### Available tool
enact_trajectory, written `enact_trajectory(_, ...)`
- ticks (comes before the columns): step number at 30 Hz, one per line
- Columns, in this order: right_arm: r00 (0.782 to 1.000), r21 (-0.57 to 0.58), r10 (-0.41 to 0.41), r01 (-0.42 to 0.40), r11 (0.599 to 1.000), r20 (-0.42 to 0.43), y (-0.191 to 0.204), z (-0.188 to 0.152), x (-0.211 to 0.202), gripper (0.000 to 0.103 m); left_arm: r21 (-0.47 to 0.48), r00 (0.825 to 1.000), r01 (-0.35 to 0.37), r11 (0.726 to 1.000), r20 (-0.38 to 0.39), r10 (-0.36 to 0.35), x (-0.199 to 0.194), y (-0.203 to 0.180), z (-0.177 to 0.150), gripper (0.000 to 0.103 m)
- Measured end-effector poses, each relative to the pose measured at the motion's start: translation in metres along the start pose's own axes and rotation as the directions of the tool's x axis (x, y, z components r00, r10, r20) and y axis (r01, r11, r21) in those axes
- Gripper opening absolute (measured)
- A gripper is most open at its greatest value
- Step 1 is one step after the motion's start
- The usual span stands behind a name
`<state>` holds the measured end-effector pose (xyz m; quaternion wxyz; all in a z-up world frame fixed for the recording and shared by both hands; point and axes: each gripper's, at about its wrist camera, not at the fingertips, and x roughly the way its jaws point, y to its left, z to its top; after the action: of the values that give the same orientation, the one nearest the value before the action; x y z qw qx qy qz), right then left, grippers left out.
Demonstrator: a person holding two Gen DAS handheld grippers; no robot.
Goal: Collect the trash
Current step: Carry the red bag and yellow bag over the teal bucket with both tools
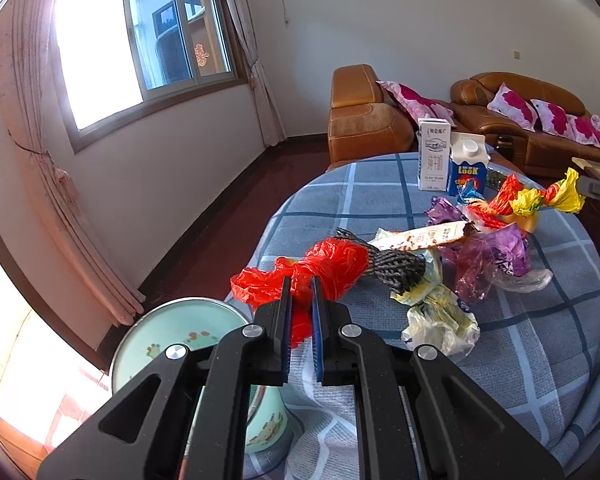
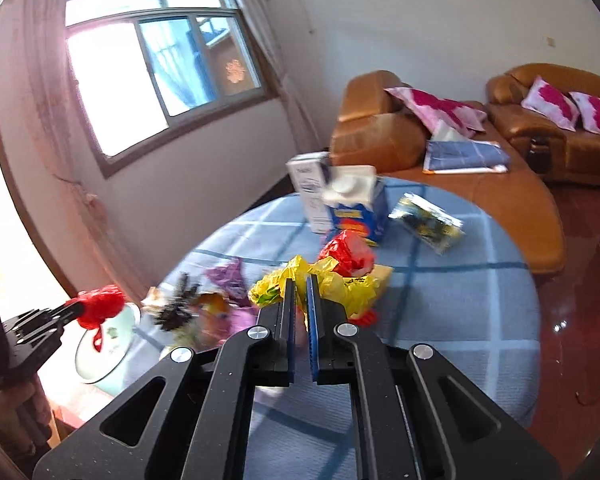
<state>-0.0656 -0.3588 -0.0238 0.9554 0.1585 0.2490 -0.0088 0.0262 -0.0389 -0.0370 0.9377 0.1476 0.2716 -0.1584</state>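
Two pairs of tongs are each clamped on a piece of plastic trash. At the left tongs (image 1: pixel 301 292) the jaws stand nearly together on a crumpled red plastic bag (image 1: pixel 320 272), which bunches out past the tips and hangs down between them, above the near left edge of the surface (image 1: pixel 540 360) with its blue checked cloth. At the right tongs (image 2: pixel 301 292) the jaws are pressed together on a yellow plastic bag (image 2: pixel 332 280), joined to a red wrapper (image 2: pixel 346 254) just beyond it; that view is blurred, so finer detail is lost. From the left wrist view, this yellow and red bundle shows at the far right, lifted clear of the cloth. Just past the red bag lies a black mesh sleeve (image 1: pixel 396 268), touching a pale yellowish bag (image 1: pixel 440 320) to its right. Further right sit a torn snack wrapper (image 1: pixel 420 238) and purple plastic (image 1: pixel 504 252). Far on the surface stand a white milk carton (image 1: pixel 433 155) and a blue carton (image 1: pixel 469 168), side by side. A pale green enamel basin (image 1: pixel 172 332) sits low at the near left, beside the surface. Brown leather sofas (image 1: pixel 364 120) with pink cushions line the far wall.
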Motion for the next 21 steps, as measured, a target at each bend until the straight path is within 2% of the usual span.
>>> enact_trajectory(10, 0.985, -0.076, 0.166, -0.168, 0.983, -0.037, 0.061, 0.016, 0.04, 0.006, -0.017, 0.995, -0.092, 0.996, -0.032, 0.091, 0.0, 0.031, -0.006, 0.008)
enact_trajectory(21, 0.94, -0.134, 0.31, -0.329, 0.935, -0.142, 0.123, 0.017, 0.099, 0.006, -0.04, 0.975, -0.203, 0.978, -0.106, 0.198, 0.004, 0.075, -0.031, 0.008)
